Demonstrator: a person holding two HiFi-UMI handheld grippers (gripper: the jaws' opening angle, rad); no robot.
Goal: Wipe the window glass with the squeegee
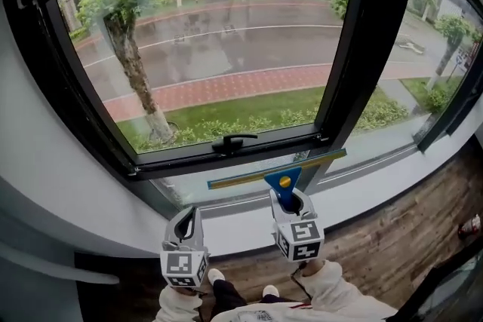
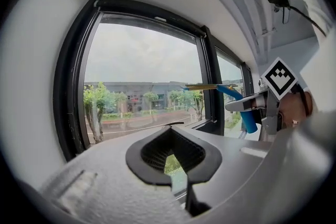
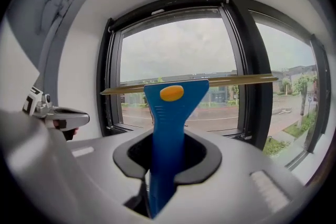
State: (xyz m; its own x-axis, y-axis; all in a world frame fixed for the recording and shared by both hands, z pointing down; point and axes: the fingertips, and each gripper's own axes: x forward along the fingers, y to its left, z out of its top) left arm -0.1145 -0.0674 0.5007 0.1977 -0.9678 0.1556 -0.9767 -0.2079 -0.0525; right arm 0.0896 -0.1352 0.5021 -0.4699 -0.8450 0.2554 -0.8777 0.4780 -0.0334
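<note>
The right gripper [image 1: 291,201], at 6 o'clock, is clenched on the blue handle of the squeegee [image 1: 281,176]. The blade is held level across the lower window glass [image 1: 370,151]. The left gripper [image 1: 185,226], at 7 o'clock, is closed on nothing.

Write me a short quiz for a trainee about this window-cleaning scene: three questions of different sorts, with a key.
1. True or false: the left hand-held gripper holds the squeegee.
2. In the head view, the squeegee's blade shows: A) above the black window handle; B) below it; C) level with it.
3. Fill in: the squeegee's handle is of the colour ___.
Key: 1 false; 2 B; 3 blue.
</note>
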